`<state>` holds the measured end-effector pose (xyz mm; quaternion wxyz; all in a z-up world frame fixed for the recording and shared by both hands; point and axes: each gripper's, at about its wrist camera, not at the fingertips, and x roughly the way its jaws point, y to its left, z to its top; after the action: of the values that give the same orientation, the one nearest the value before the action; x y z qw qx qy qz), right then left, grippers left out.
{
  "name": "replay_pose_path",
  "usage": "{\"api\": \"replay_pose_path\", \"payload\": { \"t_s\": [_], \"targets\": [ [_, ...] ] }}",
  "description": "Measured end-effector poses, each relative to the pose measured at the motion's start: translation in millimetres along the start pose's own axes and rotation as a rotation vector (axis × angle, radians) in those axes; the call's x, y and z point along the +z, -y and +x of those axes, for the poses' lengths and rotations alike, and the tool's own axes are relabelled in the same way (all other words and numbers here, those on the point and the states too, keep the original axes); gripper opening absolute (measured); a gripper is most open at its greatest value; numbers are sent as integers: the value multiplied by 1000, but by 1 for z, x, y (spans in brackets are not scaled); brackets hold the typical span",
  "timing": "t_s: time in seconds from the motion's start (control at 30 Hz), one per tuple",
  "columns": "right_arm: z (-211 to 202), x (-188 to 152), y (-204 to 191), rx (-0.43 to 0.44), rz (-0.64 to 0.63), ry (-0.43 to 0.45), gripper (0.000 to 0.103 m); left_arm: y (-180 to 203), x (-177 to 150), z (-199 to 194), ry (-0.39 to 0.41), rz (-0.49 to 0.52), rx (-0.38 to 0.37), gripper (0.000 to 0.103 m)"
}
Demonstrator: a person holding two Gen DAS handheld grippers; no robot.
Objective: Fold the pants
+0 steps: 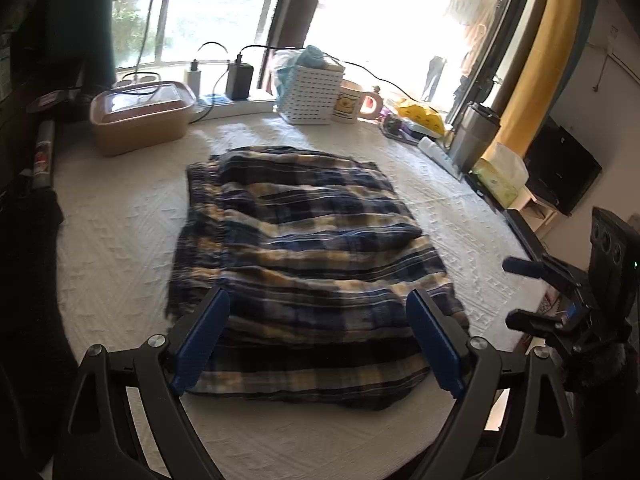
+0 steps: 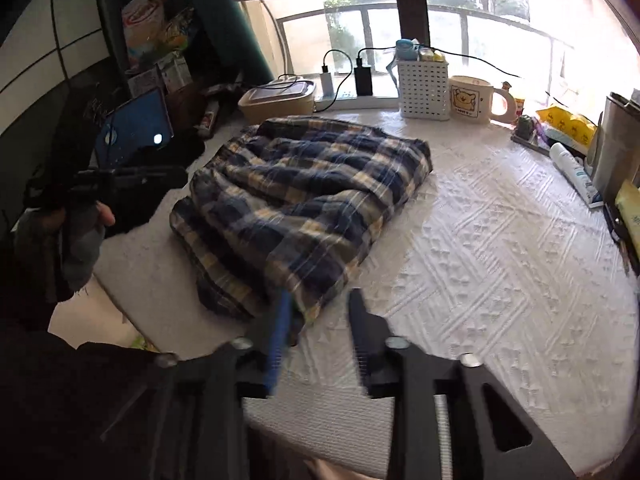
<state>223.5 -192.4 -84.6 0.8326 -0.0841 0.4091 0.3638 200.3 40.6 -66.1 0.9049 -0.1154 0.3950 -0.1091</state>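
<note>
- Your left hand-held gripper (image 1: 318, 334) is spread wide, its blue pads hovering over the near edge of the folded navy-and-yellow plaid pants (image 1: 304, 248).
- The pants lie mid-surface on the white textured cloth (image 2: 500, 240).
- Your right hand-held gripper (image 2: 320, 320) is parted, empty, beside the pants' near right corner.

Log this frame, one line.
pants: folded, on white cloth | left hand-held gripper: open, empty | right hand-held gripper: open, empty

Black jaws, blue pads (image 1: 202, 344), silver screws (image 1: 157, 340)

right tongs (image 2: 318, 304) motion-blurred
</note>
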Motion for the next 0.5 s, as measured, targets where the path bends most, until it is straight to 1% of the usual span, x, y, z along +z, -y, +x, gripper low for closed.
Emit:
{"api": "replay_pose_path", "payload": {
  "t_s": [0.03,0.1,0.2,0.27,0.33,0.4,0.43,0.5],
  "targets": [
    [-4,5,7,-1,-2,29,93,9,2,4,1,13,-7,90],
    [-4,14,19,0,-20,54,93,24,5,14,-8,31,-4,90],
    [15,37,39,-23,-38,82,93,44,7,35,-34,52,-7,90],
    [34,53,53,12,-22,75,93,57,4,53,-62,74,33,90],
    [56,67,60,44,-35,54,93,66,-1,68,-100,83,56,90],
    [80,78,66,67,-56,11,92,72,-8,80,-145,118,76,90],
    [93,82,69,70,-63,-18,92,73,-12,86,-167,133,96,90],
    [118,89,75,38,-81,-85,90,72,-22,93,-206,140,126,90]
  ]
}}
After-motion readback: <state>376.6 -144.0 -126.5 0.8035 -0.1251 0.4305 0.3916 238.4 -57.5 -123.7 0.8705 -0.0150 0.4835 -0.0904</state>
